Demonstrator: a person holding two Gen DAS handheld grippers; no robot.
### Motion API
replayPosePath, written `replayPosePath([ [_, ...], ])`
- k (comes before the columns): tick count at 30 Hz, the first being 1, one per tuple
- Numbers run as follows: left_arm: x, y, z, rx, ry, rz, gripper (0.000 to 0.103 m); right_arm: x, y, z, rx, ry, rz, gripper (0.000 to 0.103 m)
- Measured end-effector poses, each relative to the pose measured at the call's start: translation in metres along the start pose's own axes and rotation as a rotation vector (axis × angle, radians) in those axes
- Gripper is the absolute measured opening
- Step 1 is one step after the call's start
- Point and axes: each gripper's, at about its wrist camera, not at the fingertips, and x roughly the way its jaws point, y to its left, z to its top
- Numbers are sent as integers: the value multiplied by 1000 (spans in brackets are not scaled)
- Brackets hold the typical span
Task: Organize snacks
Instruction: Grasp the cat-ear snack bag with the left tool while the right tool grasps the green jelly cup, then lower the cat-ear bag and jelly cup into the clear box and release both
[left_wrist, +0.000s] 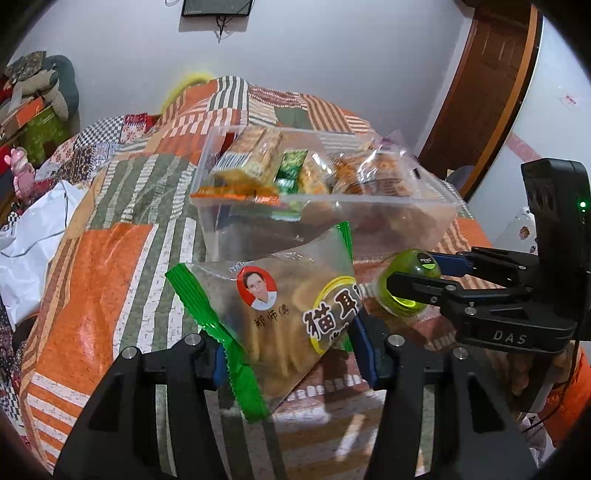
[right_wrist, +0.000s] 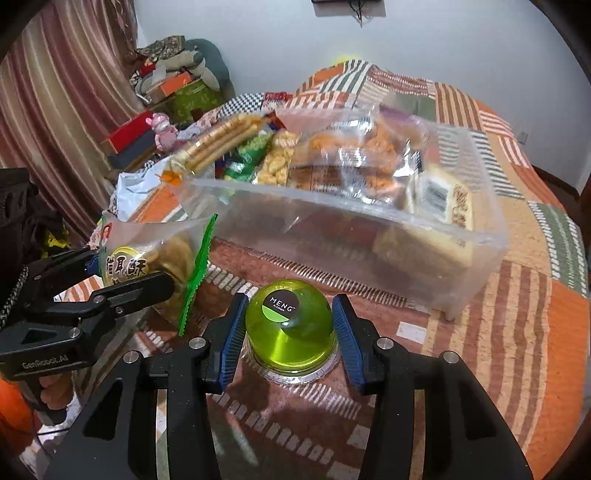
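We are gripping a packet (left_wrist: 280, 314) in the left gripper (left_wrist: 291, 354) and closing the right gripper (right_wrist: 290, 343) around a jelly cup (right_wrist: 290, 325), both just before the bin (right_wrist: 480, 236); its pads look touching. Next, we judge, both need lifting over the rim.

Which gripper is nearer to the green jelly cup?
Right. The right gripper has the green jelly cup between its blue pads. The left gripper is beside it, clamped on a green-edged snack packet.
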Motion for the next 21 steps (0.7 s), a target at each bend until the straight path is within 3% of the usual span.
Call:
replayPosePath([
  [21,-35,-35,59,62,-171,1,53,-68,-18,32,37,-223,-46,43],
])
